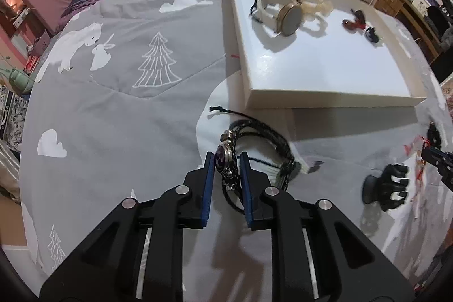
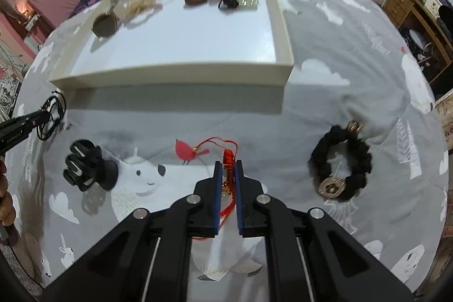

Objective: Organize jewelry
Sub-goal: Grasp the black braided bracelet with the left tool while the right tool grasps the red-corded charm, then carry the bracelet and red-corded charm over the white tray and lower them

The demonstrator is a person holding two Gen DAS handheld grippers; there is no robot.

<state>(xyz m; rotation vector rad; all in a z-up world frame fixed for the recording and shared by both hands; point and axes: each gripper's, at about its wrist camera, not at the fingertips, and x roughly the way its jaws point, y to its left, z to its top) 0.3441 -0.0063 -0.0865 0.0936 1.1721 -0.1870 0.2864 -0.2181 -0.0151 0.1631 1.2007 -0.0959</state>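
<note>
The left wrist view shows the left gripper (image 1: 226,160) closed on a black braided cord bracelet with a round dark bead charm (image 1: 249,157), its blue pads pressing the charm from both sides. The bracelet's loop lies on the grey bed cover with white bears and trees (image 1: 127,109), just in front of the near wall of the shallow white cardboard box (image 1: 334,96).

Only the right wrist view shows the right gripper (image 2: 228,163) shut tight on a red knotted string charm with small beads (image 2: 229,160). The string runs lengthwise between the fingers, and its loop end points toward the box. This view alone also shows a black scrunchie with two gold round buttons (image 2: 342,160), off toward the cover's right edge.

A black plastic claw hair clip (image 2: 87,169) lies on the cover between the two grippers (both views catch it).

Inside the box, at the far wall, sit a gold round watch with a white strap (image 1: 286,13), a cream beaded bracelet (image 1: 314,3) and some small dark red pieces (image 1: 354,19).
</note>
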